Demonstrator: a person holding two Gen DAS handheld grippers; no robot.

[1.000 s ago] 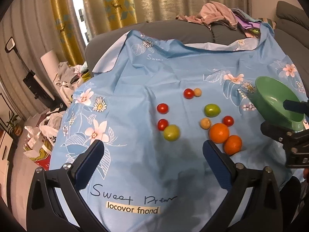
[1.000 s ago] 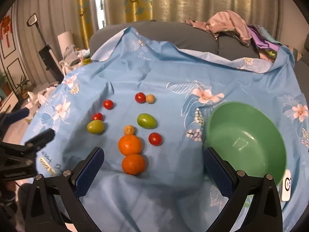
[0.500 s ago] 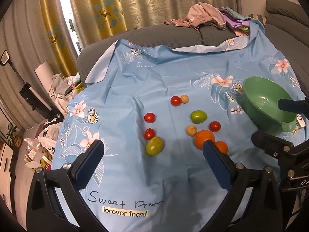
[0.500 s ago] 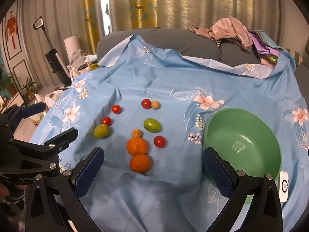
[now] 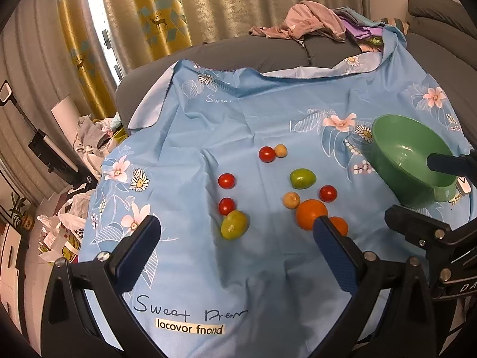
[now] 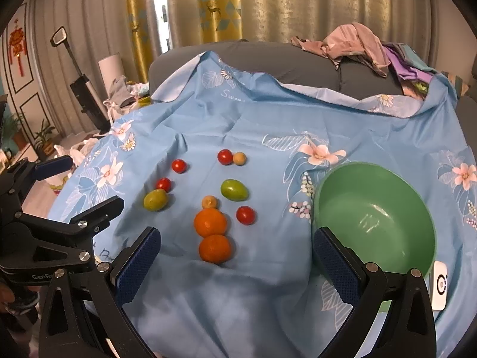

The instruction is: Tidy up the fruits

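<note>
On the blue cloth (image 5: pixel 268 125) near its front edge I read cursive "Sweet" (image 5: pixel 162 310) and then a word like "Prem" (image 5: pixel 225 314), unclear at its end. Just under them sits a pale strip (image 5: pixel 190 329) printed "locovor fnond". Near the cloth's far edge the same script begins "Swee" (image 5: pixel 219 100), the rest lost in a fold. My left claw's body (image 6: pixel 44 250), seen from the right wrist, carries "GenRo" (image 6: pixel 41 276), cut off after that. My right claw's body (image 5: pixel 441 250) shows "DA" (image 5: pixel 468 287) at the frame edge. The white tag (image 6: pixel 440 289) by the bowl (image 6: pixel 417 208) bears a ring mark, no letters I can read.
</note>
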